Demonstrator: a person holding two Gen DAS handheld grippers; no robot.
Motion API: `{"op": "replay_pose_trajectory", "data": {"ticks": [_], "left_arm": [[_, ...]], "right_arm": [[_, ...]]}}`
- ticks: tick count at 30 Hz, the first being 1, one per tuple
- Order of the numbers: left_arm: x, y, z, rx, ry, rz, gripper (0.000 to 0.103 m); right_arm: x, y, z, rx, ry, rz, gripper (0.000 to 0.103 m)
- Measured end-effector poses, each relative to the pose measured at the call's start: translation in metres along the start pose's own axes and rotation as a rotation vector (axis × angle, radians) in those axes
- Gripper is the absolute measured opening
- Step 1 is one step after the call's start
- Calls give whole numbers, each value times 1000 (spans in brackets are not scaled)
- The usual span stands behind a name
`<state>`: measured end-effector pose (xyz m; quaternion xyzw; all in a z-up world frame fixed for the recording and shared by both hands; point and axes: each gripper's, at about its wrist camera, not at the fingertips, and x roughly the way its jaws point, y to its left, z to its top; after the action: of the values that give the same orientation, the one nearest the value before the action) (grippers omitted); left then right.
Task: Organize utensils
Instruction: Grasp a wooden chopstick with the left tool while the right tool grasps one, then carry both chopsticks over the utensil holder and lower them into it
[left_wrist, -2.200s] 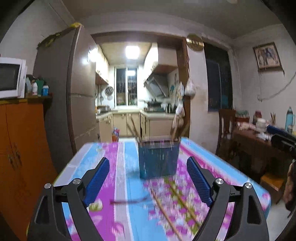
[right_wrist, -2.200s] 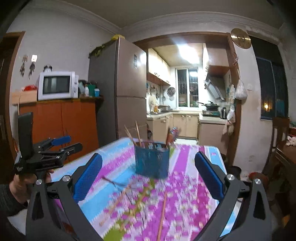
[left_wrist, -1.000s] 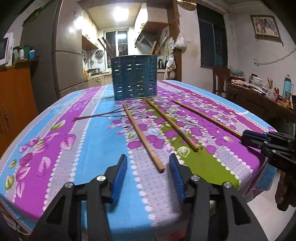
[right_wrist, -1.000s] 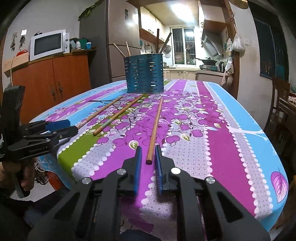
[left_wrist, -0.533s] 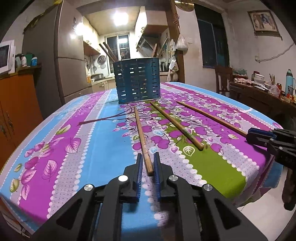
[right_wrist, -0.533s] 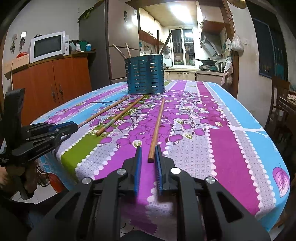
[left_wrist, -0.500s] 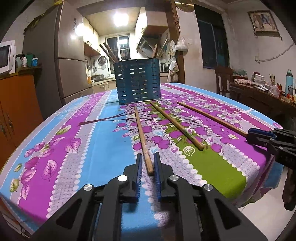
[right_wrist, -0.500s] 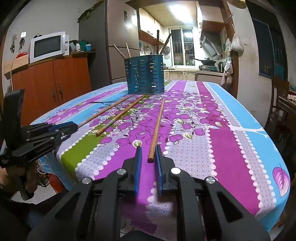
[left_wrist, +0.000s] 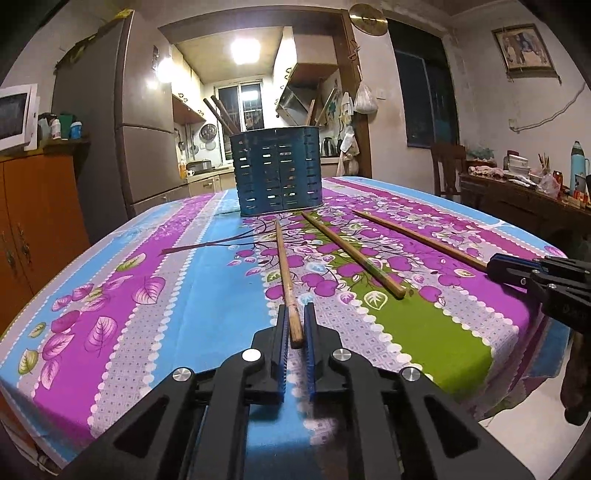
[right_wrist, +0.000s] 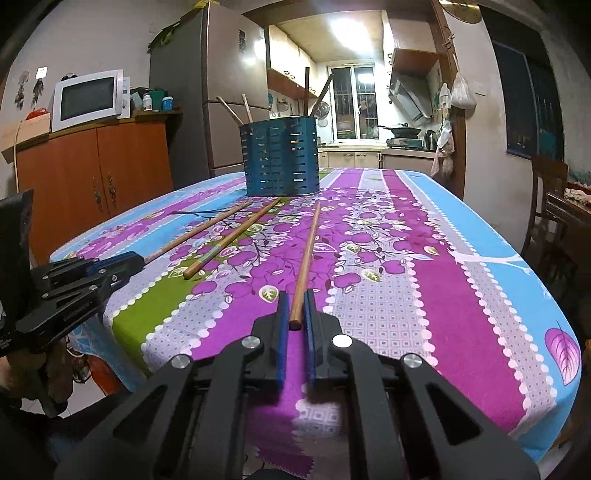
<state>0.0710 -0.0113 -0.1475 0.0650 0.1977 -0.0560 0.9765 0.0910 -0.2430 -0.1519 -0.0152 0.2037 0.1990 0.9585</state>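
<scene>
Three long wooden chopsticks lie on the flowered tablecloth (left_wrist: 110, 288) in front of a blue slotted utensil holder (left_wrist: 277, 175), which has several sticks standing in it. My left gripper (left_wrist: 294, 321) is shut on the near end of the left chopstick (left_wrist: 284, 273). My right gripper (right_wrist: 295, 310) is shut on the near end of the right chopstick (right_wrist: 306, 258). The middle chopstick (left_wrist: 351, 253) lies free between them. The holder (right_wrist: 280, 160) stands at the far end of the table in both views.
The table's near edge is just under both grippers. An orange cabinet (right_wrist: 92, 173) with a microwave (right_wrist: 86, 98) and a fridge (right_wrist: 218, 92) stand to the left. A chair (left_wrist: 448, 168) and a cluttered side table (left_wrist: 517, 188) stand to the right.
Both grippers came down from above the table to its near edge and closed on the ends of the outer chopsticks. In the last half second almost nothing has moved.
</scene>
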Motion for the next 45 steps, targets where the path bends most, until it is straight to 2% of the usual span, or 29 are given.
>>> {"op": "replay_pose_trajectory", "data": {"ticks": [6,12,23,26,33,45], "left_arm": [[-10,4,7,-3,-15,-5,8],[-41,8,31,11,-107,1,8],[-67,10,86,34,-271,21,8],[-65,13,104,37,-292,10,8],[-46,28,147,12,-278,-27,8],[-25,50,200,-25,-207,-80,8]], "right_arm": [[-8,0,8,1,-19,-21,5],[-30,5,33,-39,-80,-31,5],[-48,15,100,-139,-183,-2,5],[-47,13,125,-152,-192,11,5],[-34,11,173,-169,-170,32,5],[-14,12,211,-153,-112,70,5]]}}
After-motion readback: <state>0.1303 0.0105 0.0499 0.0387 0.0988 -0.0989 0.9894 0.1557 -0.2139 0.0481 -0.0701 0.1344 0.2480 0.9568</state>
